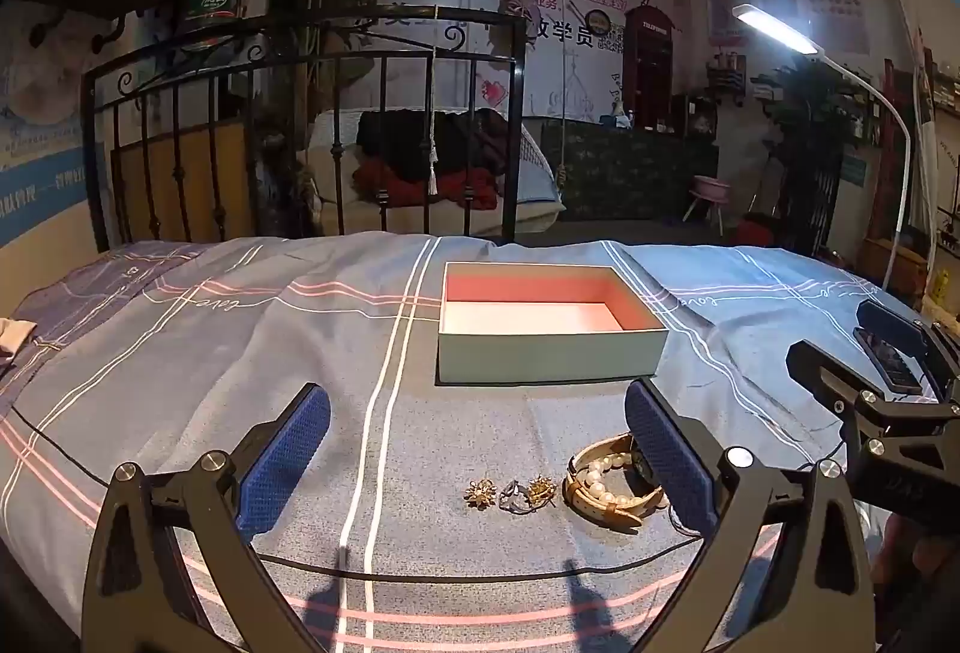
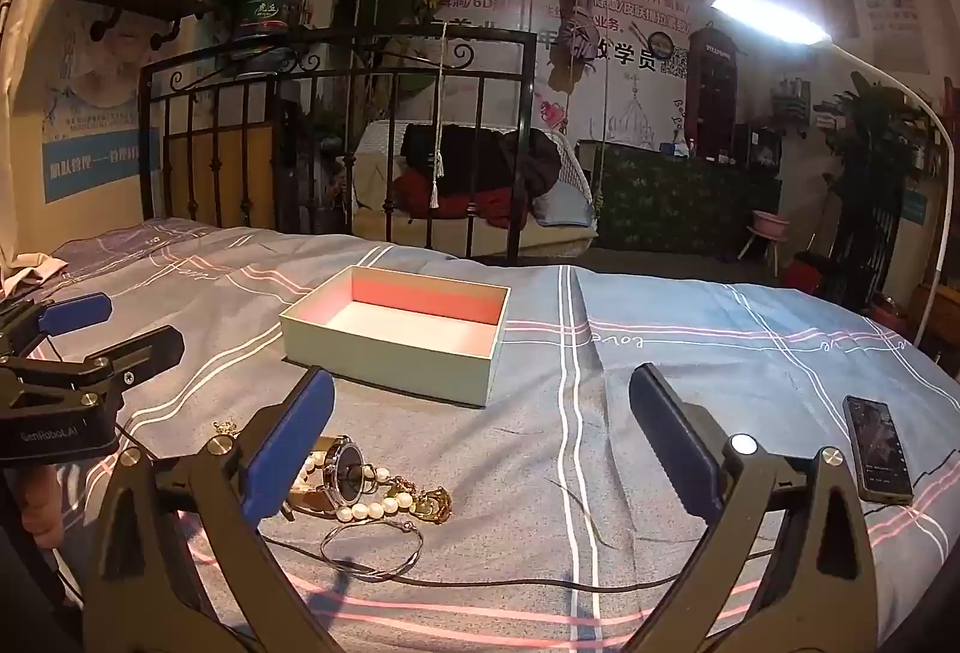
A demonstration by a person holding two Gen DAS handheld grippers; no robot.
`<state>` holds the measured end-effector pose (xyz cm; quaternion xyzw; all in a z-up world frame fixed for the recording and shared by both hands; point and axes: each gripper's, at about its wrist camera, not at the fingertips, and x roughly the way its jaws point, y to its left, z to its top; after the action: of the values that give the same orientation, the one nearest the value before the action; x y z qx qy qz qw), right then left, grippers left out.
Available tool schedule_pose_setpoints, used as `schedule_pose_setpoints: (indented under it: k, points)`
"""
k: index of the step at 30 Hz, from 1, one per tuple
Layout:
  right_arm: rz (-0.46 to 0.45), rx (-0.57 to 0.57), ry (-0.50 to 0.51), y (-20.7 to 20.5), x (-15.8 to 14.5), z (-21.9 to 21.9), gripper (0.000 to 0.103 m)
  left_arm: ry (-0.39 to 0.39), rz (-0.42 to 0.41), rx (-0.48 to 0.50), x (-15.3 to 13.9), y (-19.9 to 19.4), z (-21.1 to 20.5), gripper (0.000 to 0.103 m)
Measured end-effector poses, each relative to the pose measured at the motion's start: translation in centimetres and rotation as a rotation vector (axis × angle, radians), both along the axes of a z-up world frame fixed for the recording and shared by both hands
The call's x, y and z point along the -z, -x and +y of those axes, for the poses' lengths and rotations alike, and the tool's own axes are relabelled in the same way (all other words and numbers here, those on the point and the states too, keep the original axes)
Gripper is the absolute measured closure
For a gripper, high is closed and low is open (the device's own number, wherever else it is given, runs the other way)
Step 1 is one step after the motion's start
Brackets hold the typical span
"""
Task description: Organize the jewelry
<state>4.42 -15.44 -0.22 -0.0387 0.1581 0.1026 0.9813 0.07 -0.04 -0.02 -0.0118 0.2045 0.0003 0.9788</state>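
Observation:
An open pale green box [image 1: 549, 353] with a pink inside stands on the bed; it also shows in the right wrist view [image 2: 390, 347]. Two gold brooches [image 1: 480, 493] and a ring [image 1: 515, 497] lie in front of it. A watch with a pearl bracelet [image 1: 606, 485] lies by my left gripper's right finger. My left gripper [image 1: 477, 449] is open and empty above them. In the right wrist view the watch [image 2: 345, 470], pearls [image 2: 375, 506], gold pieces [image 2: 435, 503] and a thin bangle [image 2: 372, 545] lie by my open, empty right gripper [image 2: 480, 443].
The bed has a grey-blue checked sheet [image 1: 240, 353]. A black phone [image 2: 877, 446] lies on it at the right. A black cable [image 2: 540, 584] runs across the near sheet. A black iron bed frame [image 1: 300, 125] stands behind. A lit lamp [image 1: 774, 29] hangs at the right.

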Motion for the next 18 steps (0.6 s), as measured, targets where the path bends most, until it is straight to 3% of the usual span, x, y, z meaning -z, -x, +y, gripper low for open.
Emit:
schedule_pose_setpoints:
  k: [18]
  points:
    - [0.004,-0.01,-0.014,0.02,-0.04,0.42,0.006,-0.008,-0.011,-0.014,0.32,-0.32,-0.11,0.007]
